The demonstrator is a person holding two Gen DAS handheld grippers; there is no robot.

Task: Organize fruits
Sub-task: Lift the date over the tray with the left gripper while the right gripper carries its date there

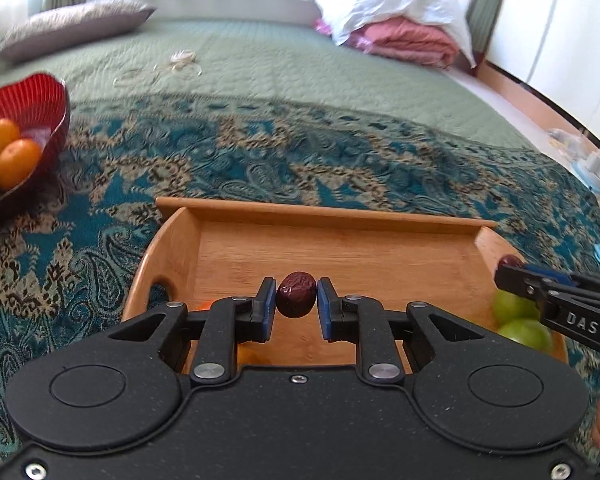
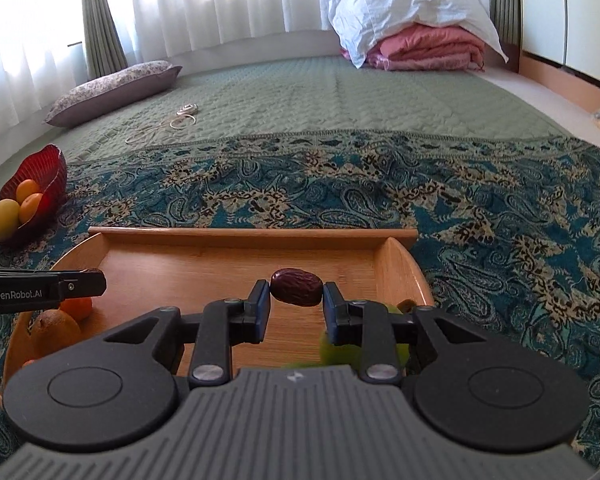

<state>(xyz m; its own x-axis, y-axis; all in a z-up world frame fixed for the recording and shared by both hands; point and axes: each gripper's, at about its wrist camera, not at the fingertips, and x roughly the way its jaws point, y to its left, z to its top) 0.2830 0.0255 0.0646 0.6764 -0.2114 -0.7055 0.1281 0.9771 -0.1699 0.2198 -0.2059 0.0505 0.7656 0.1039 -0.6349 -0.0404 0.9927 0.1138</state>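
Two wrinkled dark-red dried dates are held above a shallow rectangular bamboo tray (image 1: 340, 220) that sits on a bed covered with a teal paisley-patterned cloth (image 2: 500, 208). The left gripper (image 1: 297, 294) has its jaws pinching one upright date (image 1: 296, 294) over the middle of the tray. The right gripper (image 2: 296, 292) has its jaws pinching the other date (image 2: 296, 286), which lies crosswise between the blue pads, near the tray's right side. In the left wrist view, that right gripper reaches in from the right edge with its date just showing at the tip. Round green fruits (image 1: 520, 320) lie in the tray's near right corner, and an orange citrus fruit (image 2: 77, 307) and a brownish oval fruit (image 2: 56, 330) lie at its near left. To the far left, well apart from the tray, a red ribbed glass bowl (image 2: 50, 172) holds two oranges (image 2: 30, 196) and a yellow fruit (image 2: 4, 216).
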